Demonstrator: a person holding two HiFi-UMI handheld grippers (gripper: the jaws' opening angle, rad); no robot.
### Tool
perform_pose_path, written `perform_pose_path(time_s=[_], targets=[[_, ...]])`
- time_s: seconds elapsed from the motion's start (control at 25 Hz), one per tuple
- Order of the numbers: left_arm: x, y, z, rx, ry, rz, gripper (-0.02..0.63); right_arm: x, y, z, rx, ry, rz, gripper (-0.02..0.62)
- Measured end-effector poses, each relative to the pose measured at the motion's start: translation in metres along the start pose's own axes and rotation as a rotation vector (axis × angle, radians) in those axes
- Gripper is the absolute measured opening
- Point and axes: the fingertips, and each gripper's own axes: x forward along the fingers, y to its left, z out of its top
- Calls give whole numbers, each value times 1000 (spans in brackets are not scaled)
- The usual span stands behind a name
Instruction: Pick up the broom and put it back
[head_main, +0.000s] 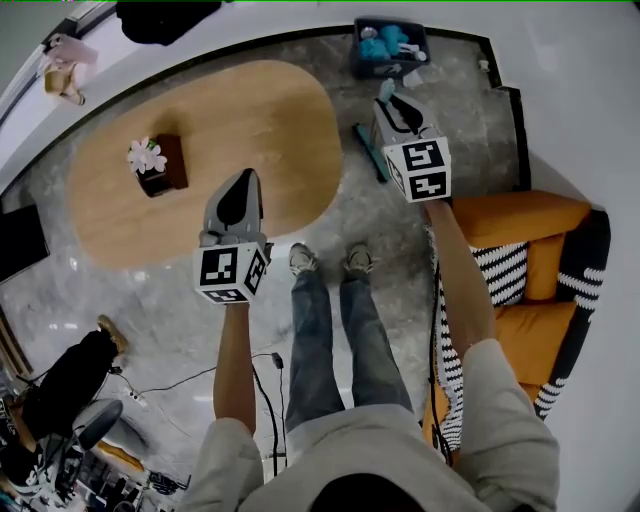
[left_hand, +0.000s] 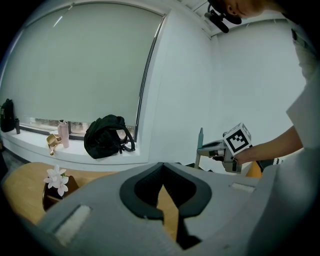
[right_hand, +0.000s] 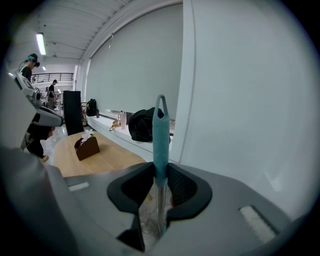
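1. A person is standing on a grey stone floor (head_main: 340, 215), shoes (head_main: 303, 260) pointing at a table, and is holding a gripper in each hand.
2. The left gripper (left_hand: 162, 172) is hovering over the near edge of the oval wooden table (head_main: 220, 120), its jaws together and nothing between them.
3. The right gripper (right_hand: 160, 175) is clamping the broom (right_hand: 160, 132) by its handle. The broom is standing upright to the right of the table, its teal grip rising past the pads and its metal shaft running down between them.
4. On the table, a brown box (head_main: 165, 165) is carrying a white flower.
5. An orange sofa (head_main: 525, 215) is sitting to the person's right, below the right gripper in the head view.
6. Farther off, a dark basket (head_main: 392, 62) of blue items is resting by the white wall (left_hand: 185, 90), and a black backpack (left_hand: 106, 136) is sitting on the window sill (left_hand: 30, 142).
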Motion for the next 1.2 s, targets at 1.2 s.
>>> perform_pose_path(time_s=[1.2], targets=[[-39, 45, -30, -58, 13, 40, 3, 61, 131, -5, -200, 52, 93, 90]])
